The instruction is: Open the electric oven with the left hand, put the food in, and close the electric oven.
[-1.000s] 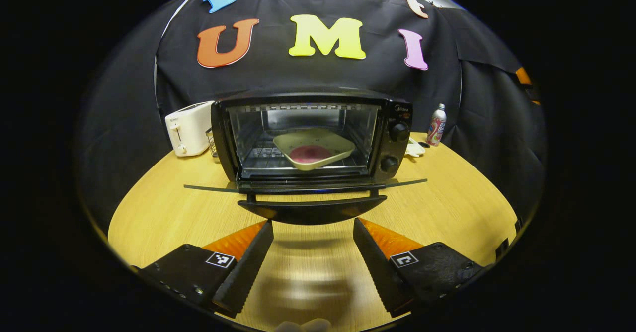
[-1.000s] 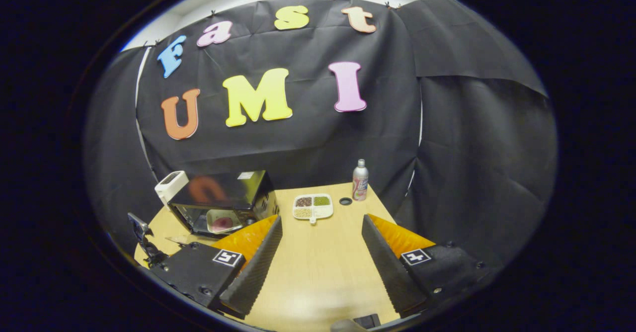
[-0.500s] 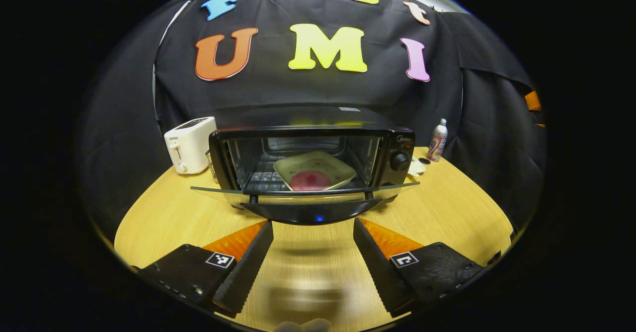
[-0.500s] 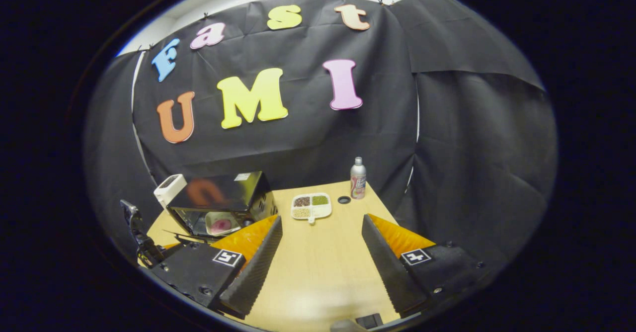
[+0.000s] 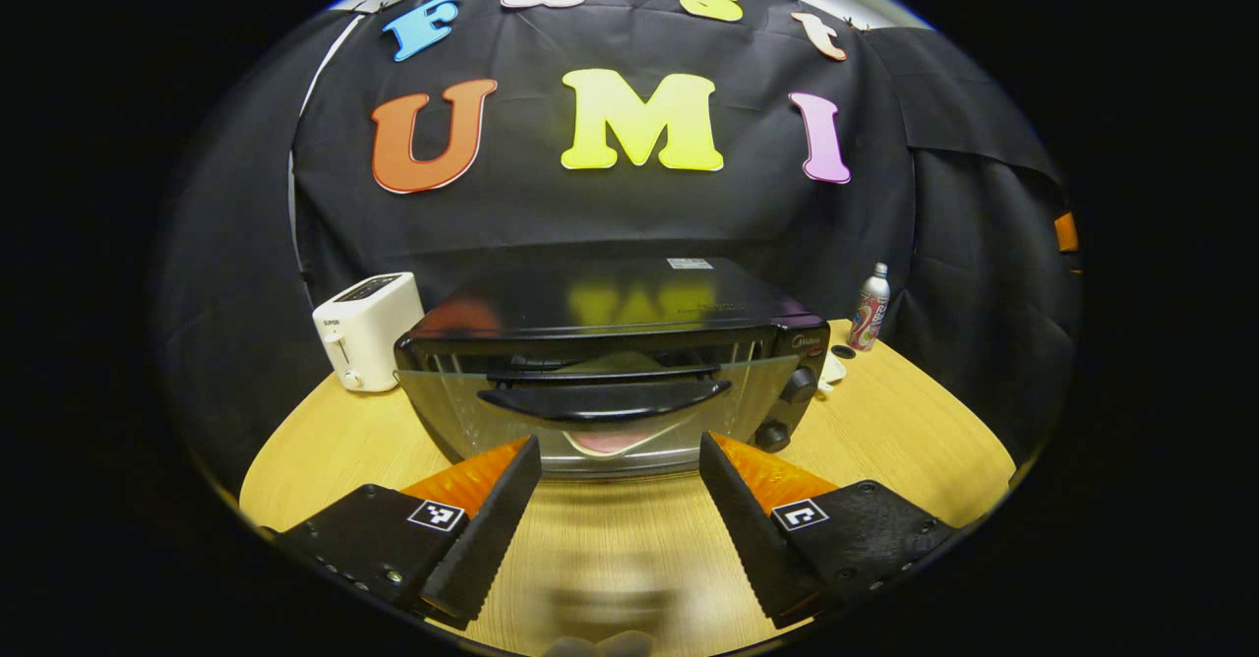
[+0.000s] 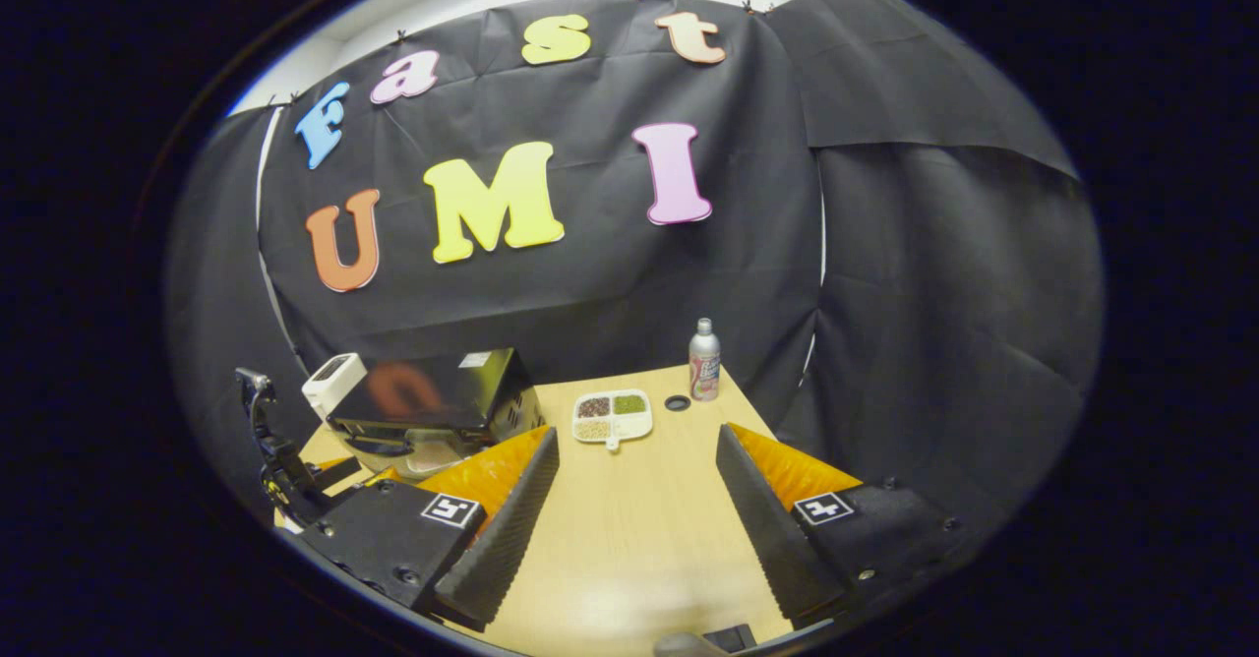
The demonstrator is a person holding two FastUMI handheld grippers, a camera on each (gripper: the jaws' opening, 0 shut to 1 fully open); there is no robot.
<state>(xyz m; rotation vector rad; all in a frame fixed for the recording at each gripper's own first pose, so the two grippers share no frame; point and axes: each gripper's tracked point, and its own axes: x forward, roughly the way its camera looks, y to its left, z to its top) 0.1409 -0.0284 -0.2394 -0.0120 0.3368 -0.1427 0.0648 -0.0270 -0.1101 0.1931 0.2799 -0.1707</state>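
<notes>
Writing: I can see a small pale brand mark on the electric oven [image 5: 610, 342] at its upper right front corner, too small for me to read; a pale sticker sits on its top. The white toaster [image 5: 366, 330] carries tiny print I cannot make out.
Oven: centre of the left gripper view, door [image 5: 600, 419] tilted nearly shut, dark handle [image 5: 602, 399] across the glass; two knobs on the right panel.
Food: I see the plate with the pink food [image 5: 608, 441] through the glass, inside the oven, low centre.
Left hand-held gripper [image 5: 620, 509]: fingers spread apart at the bottom of the frame, holding nothing, just in front of the door.
Right hand-held gripper [image 6: 637, 509]: fingers apart, empty, above bare table.
Table [image 6: 639, 529]: light wood grain; a white divided tray of grains [image 6: 612, 415] at centre, a small dark cap [image 6: 677, 402] and a spray can [image 6: 703, 360] right of it.
Room: black cloth wall behind; a white strip above it along the upper edge.
</notes>
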